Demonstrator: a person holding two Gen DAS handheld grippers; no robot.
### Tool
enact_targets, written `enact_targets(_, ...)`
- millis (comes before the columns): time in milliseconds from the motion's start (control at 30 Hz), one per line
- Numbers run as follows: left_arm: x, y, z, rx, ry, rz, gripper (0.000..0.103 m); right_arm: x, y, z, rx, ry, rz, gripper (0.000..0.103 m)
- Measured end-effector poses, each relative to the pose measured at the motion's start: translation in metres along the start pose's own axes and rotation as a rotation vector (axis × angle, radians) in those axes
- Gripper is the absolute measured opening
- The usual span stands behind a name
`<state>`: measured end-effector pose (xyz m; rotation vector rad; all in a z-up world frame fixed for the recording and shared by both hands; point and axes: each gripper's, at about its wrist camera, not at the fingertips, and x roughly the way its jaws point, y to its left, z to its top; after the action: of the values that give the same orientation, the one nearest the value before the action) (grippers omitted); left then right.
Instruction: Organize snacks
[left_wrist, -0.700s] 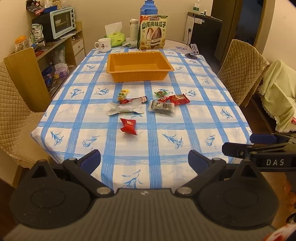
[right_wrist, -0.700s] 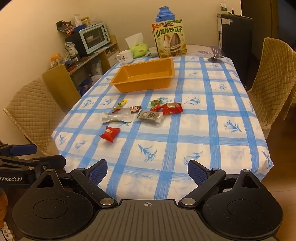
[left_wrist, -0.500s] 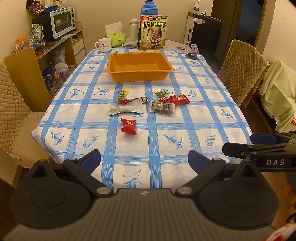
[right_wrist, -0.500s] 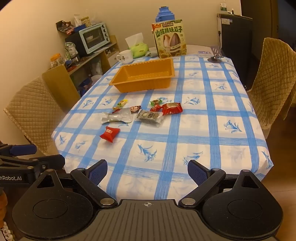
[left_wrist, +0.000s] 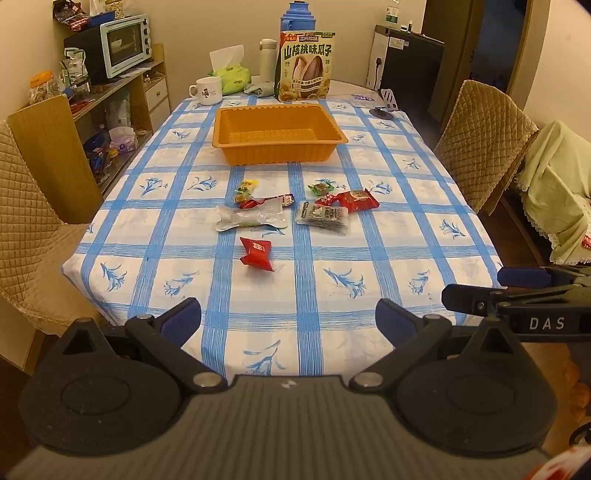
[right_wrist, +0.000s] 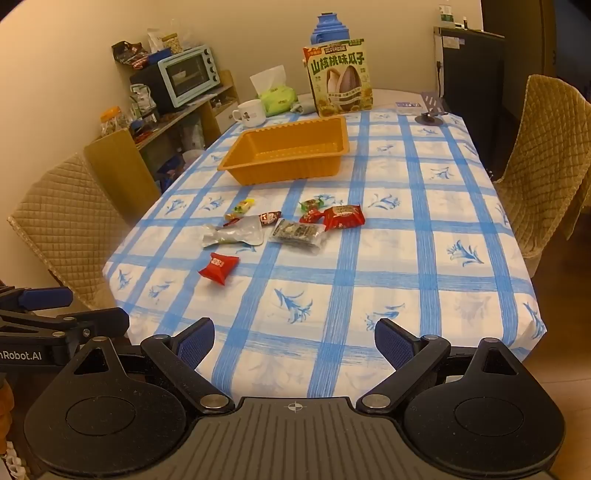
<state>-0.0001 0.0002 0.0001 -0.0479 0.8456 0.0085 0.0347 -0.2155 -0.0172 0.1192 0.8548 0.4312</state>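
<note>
An orange tray (left_wrist: 279, 155) (right_wrist: 288, 173) with nothing in it sits mid-table. In front of it lie several snacks: a red packet (left_wrist: 256, 253) (right_wrist: 218, 267) nearest me, a silver pouch (left_wrist: 251, 220) (right_wrist: 232, 232), a dark clear-wrapped pack (left_wrist: 322, 216) (right_wrist: 298, 233), a larger red packet (left_wrist: 357, 199) (right_wrist: 343, 216) and small candies (left_wrist: 246, 187). My left gripper (left_wrist: 288, 319) hangs open over the table's near edge, nothing between its fingers. My right gripper (right_wrist: 294, 341) is open too, beside it on the right, also well short of the snacks.
The table wears a blue checked cloth (left_wrist: 388, 258). At the far end stand a seed box (left_wrist: 306, 66), a white mug (left_wrist: 207, 90), a tissue pack (left_wrist: 231, 75) and a blue flask (left_wrist: 300, 14). Quilted chairs (left_wrist: 480, 140) (right_wrist: 74, 225) flank both sides; a shelf with a toaster oven (left_wrist: 123, 44) is at left.
</note>
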Motion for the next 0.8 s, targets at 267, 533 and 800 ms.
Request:
enact_targets(267,0.0003,-0.0001,-0.0001,0.0,0.0,0.0,0.101,0.0016,0.0018,0.0001,0.0,0.0,0.0,0.093)
enact_targets(533,-0.0008,0.0019,0.0067,0.001,-0.002,-0.002,0.101,0.0017,-0.0002,0.0013,0.0,0.0,0.0,0.093)
enact_targets(800,-0.0008,0.002,0.006,0.0,-0.002,-0.002,0.101,0.0015,-0.0004,0.0018,-0.001,0.001,0.001,0.093)
